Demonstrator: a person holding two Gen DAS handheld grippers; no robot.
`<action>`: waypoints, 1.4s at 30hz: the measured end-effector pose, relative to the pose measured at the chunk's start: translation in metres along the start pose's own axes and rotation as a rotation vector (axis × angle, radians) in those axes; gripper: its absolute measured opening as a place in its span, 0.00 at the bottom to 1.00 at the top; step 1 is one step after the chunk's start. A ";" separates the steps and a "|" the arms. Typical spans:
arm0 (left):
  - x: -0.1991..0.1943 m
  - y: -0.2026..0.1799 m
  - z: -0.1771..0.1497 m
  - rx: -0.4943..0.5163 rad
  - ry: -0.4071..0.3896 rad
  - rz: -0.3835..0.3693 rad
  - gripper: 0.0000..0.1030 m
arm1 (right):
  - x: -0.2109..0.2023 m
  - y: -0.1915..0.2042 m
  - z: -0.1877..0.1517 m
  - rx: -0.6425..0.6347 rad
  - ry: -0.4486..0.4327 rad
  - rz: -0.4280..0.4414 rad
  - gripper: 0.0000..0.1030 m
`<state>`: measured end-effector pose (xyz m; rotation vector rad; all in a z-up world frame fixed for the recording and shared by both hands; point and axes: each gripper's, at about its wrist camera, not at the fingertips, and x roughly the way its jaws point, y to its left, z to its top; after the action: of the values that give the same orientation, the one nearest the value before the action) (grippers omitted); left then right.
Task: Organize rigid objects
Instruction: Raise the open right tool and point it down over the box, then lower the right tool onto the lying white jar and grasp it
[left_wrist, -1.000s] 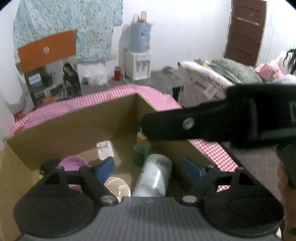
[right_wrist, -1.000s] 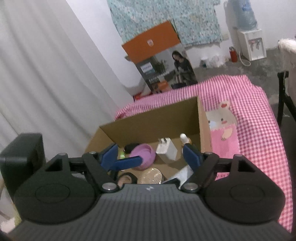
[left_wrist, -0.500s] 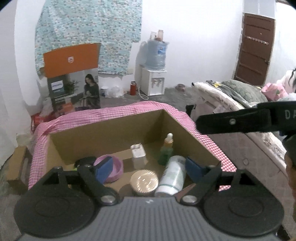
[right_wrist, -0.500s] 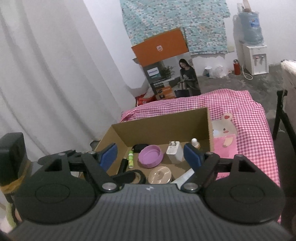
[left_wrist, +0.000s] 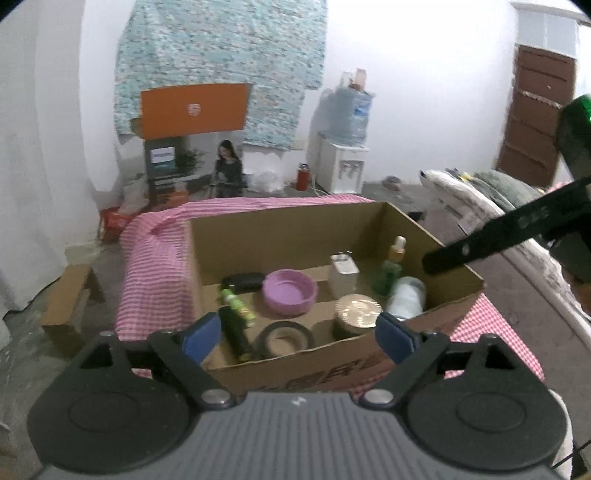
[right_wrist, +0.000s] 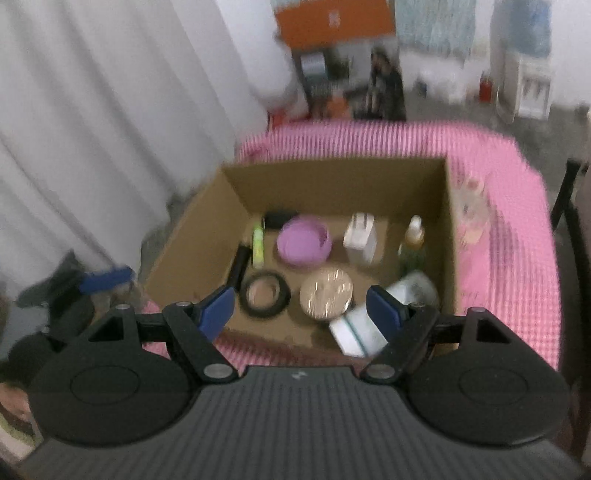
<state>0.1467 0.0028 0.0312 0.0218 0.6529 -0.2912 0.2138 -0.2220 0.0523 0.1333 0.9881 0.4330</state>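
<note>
An open cardboard box (left_wrist: 280, 236) on a pink checked cloth (left_wrist: 155, 266) holds a purple bowl (left_wrist: 290, 291), a white adapter (left_wrist: 343, 273), a green dropper bottle (left_wrist: 388, 273), a white bottle (left_wrist: 406, 295) lying down, a gold-lidded jar (left_wrist: 356, 310), a black ring (left_wrist: 286, 336) and two tubes. My left gripper (left_wrist: 299, 336) hovers before the box's near wall, its jaws opening, nothing between them. My right gripper (right_wrist: 303, 314) hangs open and empty above the box (right_wrist: 332, 184), over the ring (right_wrist: 264, 293) and jar (right_wrist: 327, 293).
A white packet (right_wrist: 354, 332) lies at the box's near right corner. White curtains (right_wrist: 92, 129) hang on the left, with a small carton (left_wrist: 70, 295) on the floor below. A water dispenser (left_wrist: 343, 166) and an orange-topped carton (left_wrist: 192, 110) stand at the far wall. A bed (left_wrist: 498, 206) lies right.
My left gripper has backed out of the box, so all its contents now show. The right gripper has tipped further down over the box, and its view is blurred.
</note>
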 end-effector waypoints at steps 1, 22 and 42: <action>-0.002 0.005 -0.001 -0.009 -0.007 0.003 0.89 | 0.009 -0.001 0.005 0.012 0.056 -0.007 0.76; 0.005 0.036 -0.013 -0.052 -0.043 -0.055 0.89 | 0.148 -0.030 0.028 0.249 0.617 -0.159 0.76; 0.008 0.024 -0.016 -0.039 -0.046 -0.120 0.89 | 0.094 -0.066 0.012 0.563 0.387 -0.044 0.20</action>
<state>0.1499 0.0252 0.0116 -0.0617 0.6155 -0.3930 0.2880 -0.2420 -0.0344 0.5486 1.4759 0.1292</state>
